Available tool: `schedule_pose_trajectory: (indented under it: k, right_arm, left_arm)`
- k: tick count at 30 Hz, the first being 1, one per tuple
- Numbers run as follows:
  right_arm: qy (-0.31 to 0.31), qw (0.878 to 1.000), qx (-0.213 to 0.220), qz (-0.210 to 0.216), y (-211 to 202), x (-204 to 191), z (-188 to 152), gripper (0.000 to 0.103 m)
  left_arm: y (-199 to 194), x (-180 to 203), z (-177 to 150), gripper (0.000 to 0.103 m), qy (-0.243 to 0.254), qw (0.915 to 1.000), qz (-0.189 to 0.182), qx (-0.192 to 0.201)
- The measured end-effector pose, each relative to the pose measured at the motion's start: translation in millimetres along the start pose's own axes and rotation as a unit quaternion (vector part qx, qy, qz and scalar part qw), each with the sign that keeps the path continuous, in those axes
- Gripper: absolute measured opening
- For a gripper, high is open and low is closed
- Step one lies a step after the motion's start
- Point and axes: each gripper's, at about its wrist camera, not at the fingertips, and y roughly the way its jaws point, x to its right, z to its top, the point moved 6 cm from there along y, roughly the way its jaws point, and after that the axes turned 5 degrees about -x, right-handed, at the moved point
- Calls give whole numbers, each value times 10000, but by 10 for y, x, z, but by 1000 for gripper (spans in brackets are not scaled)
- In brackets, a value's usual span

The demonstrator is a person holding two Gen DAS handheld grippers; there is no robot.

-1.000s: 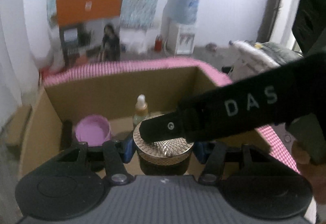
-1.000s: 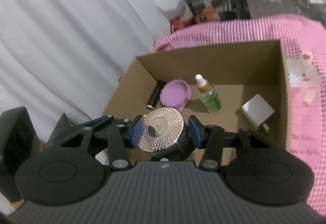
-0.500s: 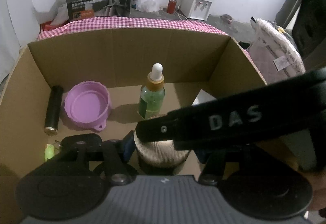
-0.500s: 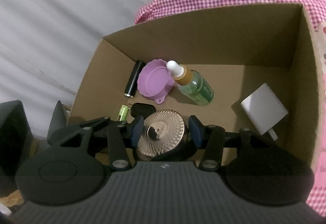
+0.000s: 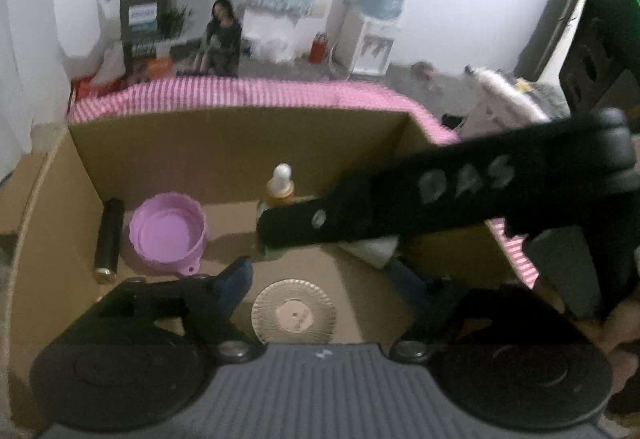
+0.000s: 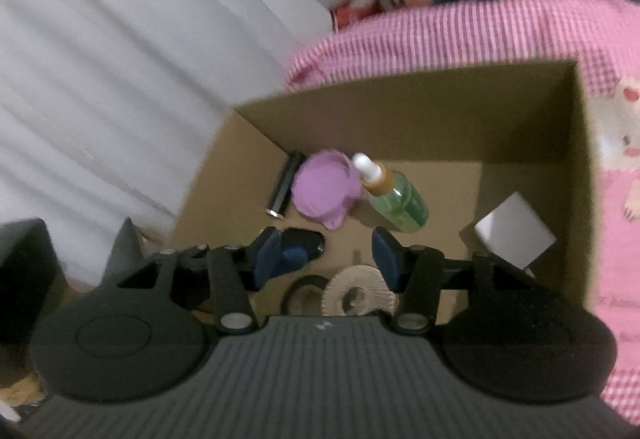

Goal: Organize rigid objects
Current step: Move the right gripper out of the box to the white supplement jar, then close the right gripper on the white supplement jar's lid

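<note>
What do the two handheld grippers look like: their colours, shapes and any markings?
Both are alike. The left gripper and right gripper have a grey ribbed body, two round black discs, black linkage arms with silver screws, and blue pads. In the left view, a black bar reads "DAS" in pale letters.

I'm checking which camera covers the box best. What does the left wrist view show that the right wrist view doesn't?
Only the left wrist view shows the other tool's black arm crossing the box, and a water dispenser behind.

Only the right wrist view shows the white charger unobstructed, a small black object and the white curtain.

Both show the cardboard box, purple bowl, dropper bottle, black tube and gold-lidded jar.
</note>
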Motion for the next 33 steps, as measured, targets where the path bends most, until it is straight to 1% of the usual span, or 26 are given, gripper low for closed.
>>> schedule_pose_trajectory:
  k: [2,5,8,11,14,16,18,22,25,28,30,33]
  right_arm:
    - [-98,9997,245,-7,-195,-87,-35,61]
    - [-286,9975,642,-55,-541,-241,-155,67]
    - [-523,9936,1001,-89,-882,-420,-341,69]
    - [-779,9881,1321,-131,-1170,-613,-582,71]
    - [-985,9822,1598,-90,-1363,-776,-841,75]
    - [-1039,9801,1689,-82,-1402,-852,-1012,75]
    - [-1036,9799,1703,-46,-1365,-894,-1173,76]
    - [-900,9850,1472,79,-1087,-928,-1397,76]
    - [-696,9896,1239,240,-827,-923,-1467,76]
    - [-470,9934,979,366,-521,-938,-1505,75]
    - [-369,9948,863,404,-336,-968,-1511,74]
    - [-323,9958,743,429,-93,-1029,-1468,68]
  left_arm:
    - [-167,73,-33,84,87,9997,-75,207]
    - [-411,153,-118,86,272,9983,-168,491]
    - [-691,239,-242,89,504,9951,-271,812]
    - [-956,306,-419,90,818,9900,-370,1085]
    - [-1169,299,-638,91,1033,9860,-324,1272]
    - [-1252,242,-763,91,1071,9849,-224,1342]
    - [-1319,151,-881,91,1038,9845,-73,1414]
    - [-1361,-100,-1086,91,862,9853,130,1469]
    - [-1313,-285,-1229,91,742,9866,324,1415]
    - [-1223,-473,-1341,91,584,9887,524,1277]
    - [-1154,-577,-1391,91,505,9894,630,1209]
    - [-1033,-694,-1413,90,412,9893,752,1179]
